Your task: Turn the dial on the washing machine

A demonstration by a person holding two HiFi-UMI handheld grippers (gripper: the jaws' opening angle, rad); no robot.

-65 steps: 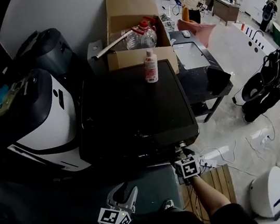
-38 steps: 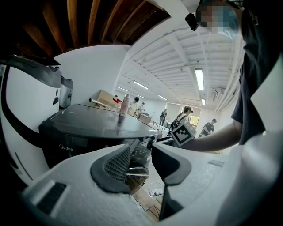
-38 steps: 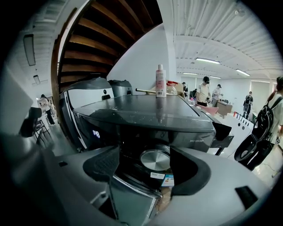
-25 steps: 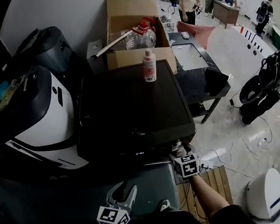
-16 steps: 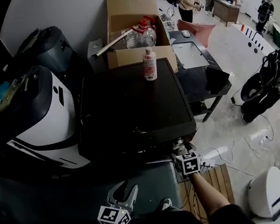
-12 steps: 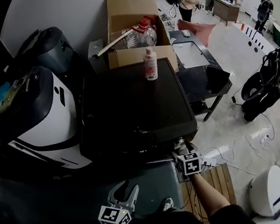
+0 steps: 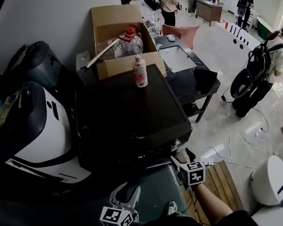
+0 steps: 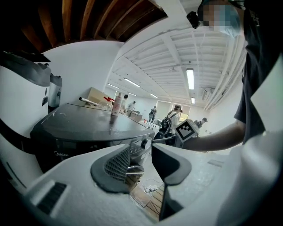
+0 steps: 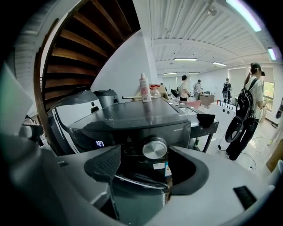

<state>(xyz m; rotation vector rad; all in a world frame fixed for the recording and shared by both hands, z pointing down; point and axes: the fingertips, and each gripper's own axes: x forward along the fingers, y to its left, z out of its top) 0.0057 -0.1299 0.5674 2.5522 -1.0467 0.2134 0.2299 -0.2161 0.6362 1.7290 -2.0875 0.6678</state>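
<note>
Fingers [image 9: 106,165] of right gripper [image 9: 145,162] closing, empty; dial [image 9: 154,148] ahead, gap each side.

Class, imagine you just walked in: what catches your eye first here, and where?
The big dark washing machine fills the middle, its silver dial on the front panel just ahead of the right gripper, whose closing jaws grip nothing. A pink-and-white bottle stands at the far edge of its top.

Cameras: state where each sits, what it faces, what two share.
Head view: on the head, down onto washing machine; left gripper, right gripper, right forearm.
Left gripper view: on that gripper, toward machine's front corner; open jaws, right forearm.
Right gripper view: on that gripper, toward the dial, untouched between closing jaws.
Gripper views share the dial.
</note>
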